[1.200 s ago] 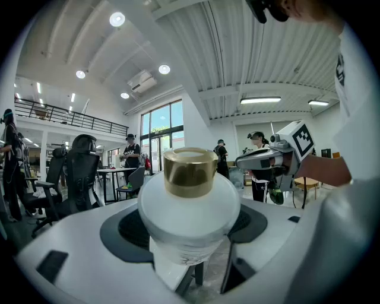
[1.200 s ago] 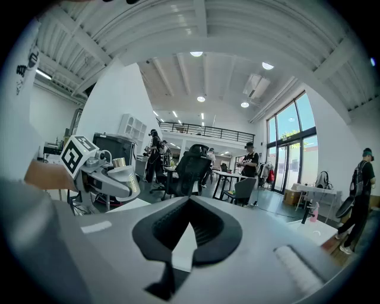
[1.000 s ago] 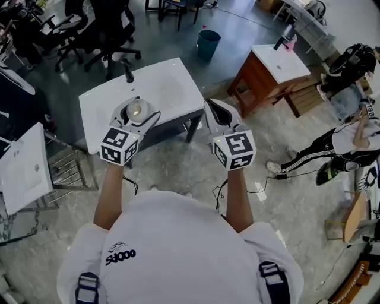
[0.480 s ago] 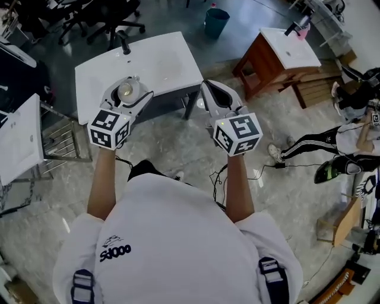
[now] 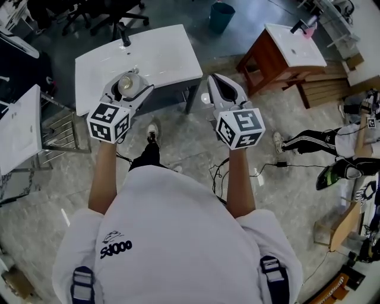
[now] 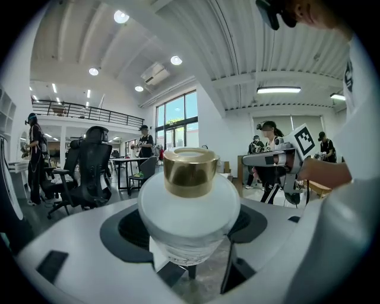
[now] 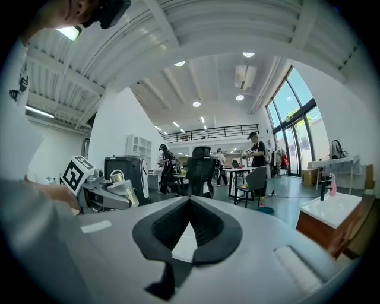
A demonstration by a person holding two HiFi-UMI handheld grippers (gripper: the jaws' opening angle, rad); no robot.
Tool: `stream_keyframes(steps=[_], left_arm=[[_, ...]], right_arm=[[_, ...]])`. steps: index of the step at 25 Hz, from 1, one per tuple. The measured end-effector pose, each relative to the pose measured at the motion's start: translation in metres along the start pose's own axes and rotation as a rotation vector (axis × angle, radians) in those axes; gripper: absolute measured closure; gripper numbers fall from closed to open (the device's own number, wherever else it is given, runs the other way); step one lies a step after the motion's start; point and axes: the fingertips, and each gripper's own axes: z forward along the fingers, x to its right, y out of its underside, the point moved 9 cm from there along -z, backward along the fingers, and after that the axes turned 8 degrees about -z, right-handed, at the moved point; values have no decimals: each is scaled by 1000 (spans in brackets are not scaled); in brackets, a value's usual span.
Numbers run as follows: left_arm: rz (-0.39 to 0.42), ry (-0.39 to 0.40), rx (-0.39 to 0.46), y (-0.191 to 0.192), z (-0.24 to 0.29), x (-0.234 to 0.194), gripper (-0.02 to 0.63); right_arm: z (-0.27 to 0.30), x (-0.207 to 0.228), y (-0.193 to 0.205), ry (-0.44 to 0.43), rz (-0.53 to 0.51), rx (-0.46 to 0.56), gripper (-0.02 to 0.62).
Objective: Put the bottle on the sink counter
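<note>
White frosted glass forms the bottle (image 6: 189, 205), which has a gold cap (image 6: 190, 171) and stands upright between the jaws of the left gripper (image 5: 138, 90). The jaws are closed on its body from both sides, and the bottle is carried in the air. The right gripper (image 7: 190, 200) has its jaws brought together with only a small gap between the dark pads, and it grips nothing. It is held level with the left one and well apart from it.

Progress: the bottle is picked up and brought to the sink counter (image 5: 160, 56) but not yet set down. In the head view it lies over the counter's near edge, while the left gripper view shows mottled floor below it, so it probably hangs just short of the slab. What is left, by this reading, is to carry it forward over the top, lower it and open the jaws.

Surface: a plain white slab, bare apart from a black tap (image 5: 124, 38) at its far side.

Room: a large workshop with a pale marbled floor (image 5: 190, 160), cables (image 5: 261, 175), a teal bin (image 5: 222, 15), office chairs (image 5: 113, 9) and a second sink on a wooden cabinet (image 5: 261, 71). A person (image 5: 332, 142) sits on the floor at the right. The gripper views show a high ceiling, tall windows (image 7: 297, 136) and a railed gallery (image 7: 202, 133).
</note>
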Motion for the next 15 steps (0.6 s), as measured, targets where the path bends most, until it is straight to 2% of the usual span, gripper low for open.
stream_keyframes(steps=[4,15], left_arm=[[4,11,-6,0,14,1,265],[3,39,-22,-7,67,-20,265]], right_arm=[[2,9,1,26,3,-9,586],[39,33,11,-40,22,-19,586]])
